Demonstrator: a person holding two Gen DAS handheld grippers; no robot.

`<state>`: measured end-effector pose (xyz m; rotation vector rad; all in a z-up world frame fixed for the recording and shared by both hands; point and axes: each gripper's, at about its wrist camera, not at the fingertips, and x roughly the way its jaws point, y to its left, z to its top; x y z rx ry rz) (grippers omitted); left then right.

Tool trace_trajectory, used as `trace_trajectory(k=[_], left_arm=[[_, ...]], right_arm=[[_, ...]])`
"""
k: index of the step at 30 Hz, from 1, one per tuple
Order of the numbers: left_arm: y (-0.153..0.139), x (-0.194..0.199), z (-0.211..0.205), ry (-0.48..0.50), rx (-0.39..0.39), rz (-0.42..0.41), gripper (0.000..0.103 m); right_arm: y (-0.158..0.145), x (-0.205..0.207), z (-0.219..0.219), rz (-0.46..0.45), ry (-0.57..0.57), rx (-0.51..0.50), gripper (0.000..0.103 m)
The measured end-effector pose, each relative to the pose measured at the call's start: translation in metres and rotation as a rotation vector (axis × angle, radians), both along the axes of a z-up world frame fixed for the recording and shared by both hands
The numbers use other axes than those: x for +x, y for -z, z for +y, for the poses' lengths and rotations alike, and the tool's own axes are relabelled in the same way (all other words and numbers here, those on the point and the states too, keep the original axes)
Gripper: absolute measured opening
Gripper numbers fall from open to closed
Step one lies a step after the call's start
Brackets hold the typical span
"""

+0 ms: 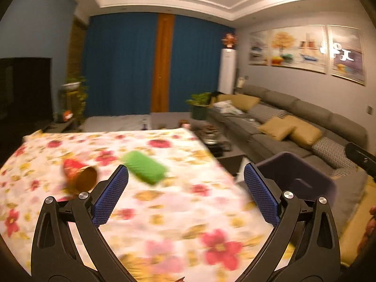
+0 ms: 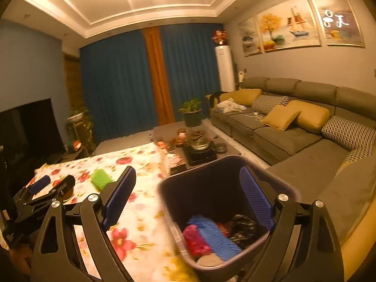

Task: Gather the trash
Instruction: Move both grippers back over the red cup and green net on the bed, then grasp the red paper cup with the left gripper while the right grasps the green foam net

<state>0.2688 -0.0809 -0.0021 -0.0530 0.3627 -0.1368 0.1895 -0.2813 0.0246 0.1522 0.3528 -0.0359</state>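
Left wrist view: left gripper (image 1: 185, 195) w/ jaws wide apart, nothing between them, over the floral-cloth worktop (image 1: 164, 211). Green packet (image 1: 144, 170) lies near the worktop's middle, just beyond the left jaw tip; red-and-brown cup (image 1: 78, 174) on its side nearer the left edge. Both blurred. Dark bin (image 1: 296, 176) sits off the worktop's right edge, btwn it and the grey sofa (image 1: 282, 127).

Right wrist view: right gripper (image 2: 188, 199), jaws apart, empty, over the bin's mouth, one jaw over the worktop's right edge, other inside the rim. Bin holds a blue cloth (image 2: 216, 235), pink item (image 2: 195, 237), dark patterned piece (image 2: 244, 228). Coffee table w/ kettle (image 2: 199, 141) & plant (image 2: 191, 112) beyond the far right corner.
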Motion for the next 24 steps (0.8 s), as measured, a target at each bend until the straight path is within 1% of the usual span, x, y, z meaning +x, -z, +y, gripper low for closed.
trace_trajectory(k=[2,6,9,12,16,21,24], left_arm=[[0.003,0.002,0.028,-0.07,0.001,0.009,0.097],[0.011,0.009,0.079,-0.179,-0.001,0.024,0.097],[0.016,0.016,0.109,-0.248,-0.006,0.033,0.097],[0.019,0.025,0.127,-0.281,-0.018,0.047,0.097],[0.029,0.04,0.145,-0.303,-0.01,0.07,0.097],[0.041,0.062,0.16,-0.303,-0.022,0.119,0.097],[0.048,0.075,0.163,-0.295,-0.007,0.151,0.097]], right_arm=[[0.001,0.007,0.02,0.011,-0.032,-0.007,0.087],[0.003,0.025,0.063,0.017,-0.089,-0.042,0.087],[0.003,0.044,0.092,0.019,-0.115,-0.057,0.087],[0.007,0.064,0.114,0.021,-0.124,-0.07,0.087],[0.018,0.095,0.14,0.044,-0.132,-0.081,0.087],[0.034,0.125,0.164,0.071,-0.133,-0.093,0.087],[0.042,0.14,0.173,0.081,-0.131,-0.093,0.087]])
